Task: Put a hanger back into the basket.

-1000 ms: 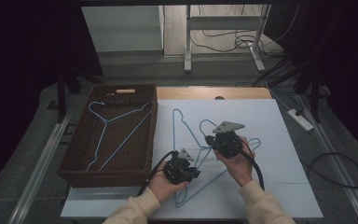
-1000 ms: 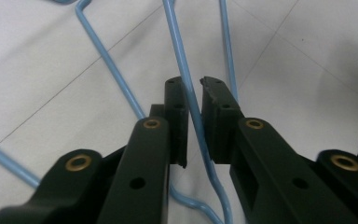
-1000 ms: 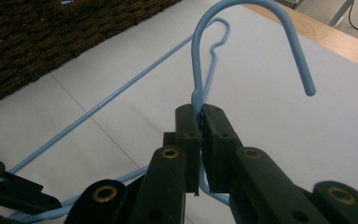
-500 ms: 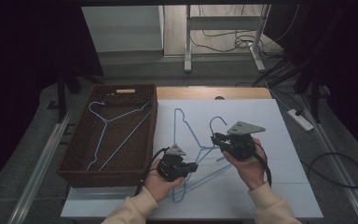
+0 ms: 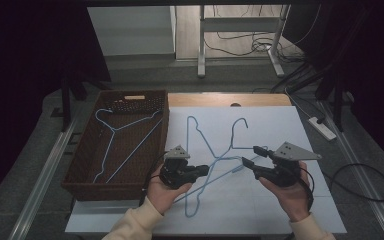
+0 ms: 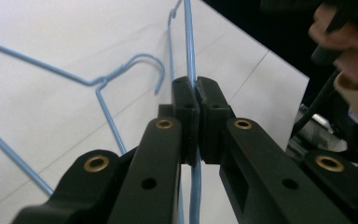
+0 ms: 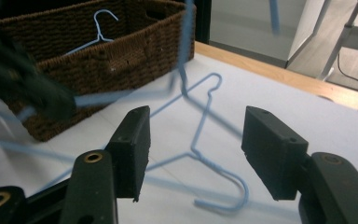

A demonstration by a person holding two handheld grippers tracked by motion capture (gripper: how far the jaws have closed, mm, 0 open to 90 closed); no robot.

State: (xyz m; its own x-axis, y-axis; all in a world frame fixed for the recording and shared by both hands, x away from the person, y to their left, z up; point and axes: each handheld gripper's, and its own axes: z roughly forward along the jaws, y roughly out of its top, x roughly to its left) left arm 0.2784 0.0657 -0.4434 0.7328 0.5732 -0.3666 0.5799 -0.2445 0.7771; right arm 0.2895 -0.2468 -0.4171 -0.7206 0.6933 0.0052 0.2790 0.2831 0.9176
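Note:
My left gripper is shut on the wire of a blue hanger and holds it tilted just above the white sheet. In the left gripper view the pads pinch that wire. A second blue hanger lies flat on the sheet, and its hook is beside my jaws. My right gripper stands to the right of the held hanger. Its jaws have just been opening and nothing is between them. Beyond them the lifted hanger is a blur.
A brown wicker basket stands at the left of the table with a third blue hanger inside. The white sheet covers the tabletop. A power strip and cables lie on the floor to the right.
My right gripper has let go of the hanger, opened, and drawn away to the right. My left gripper has risen a little with the hanger, whose hook has swung to the right.

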